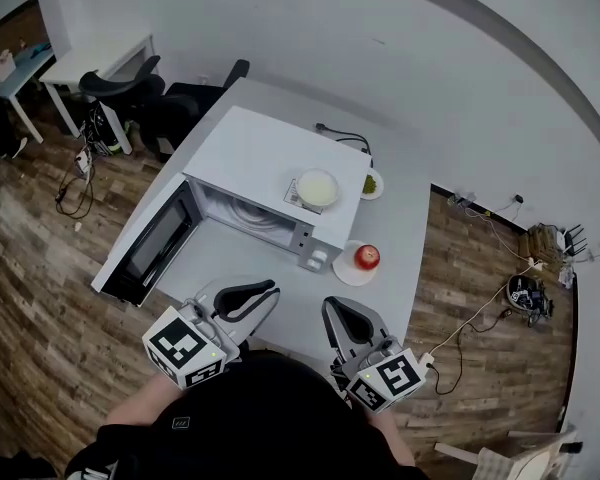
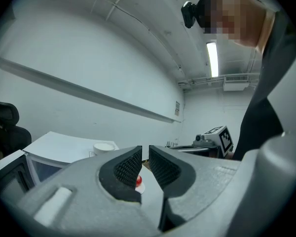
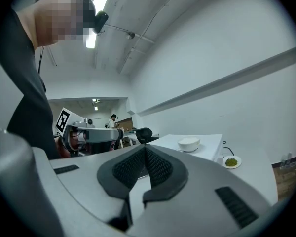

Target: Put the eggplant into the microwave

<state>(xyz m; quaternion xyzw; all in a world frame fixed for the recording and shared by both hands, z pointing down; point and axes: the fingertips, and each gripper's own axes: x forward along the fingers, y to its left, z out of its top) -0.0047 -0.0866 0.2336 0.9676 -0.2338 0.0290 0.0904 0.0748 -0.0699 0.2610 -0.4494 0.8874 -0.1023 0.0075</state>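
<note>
No eggplant shows in any view. The white microwave stands on the white table with its door swung open to the left and its cavity bare. My left gripper hovers at the table's near edge, in front of the door; its jaws stand a narrow gap apart with nothing between them. To its right, my right gripper has its fingertips meeting on nothing. Both point level toward the microwave.
A white bowl sits on the microwave's top. A plate with a red fruit is by its front right corner, a plate of green food behind it. Office chairs, a desk and floor cables lie at the left.
</note>
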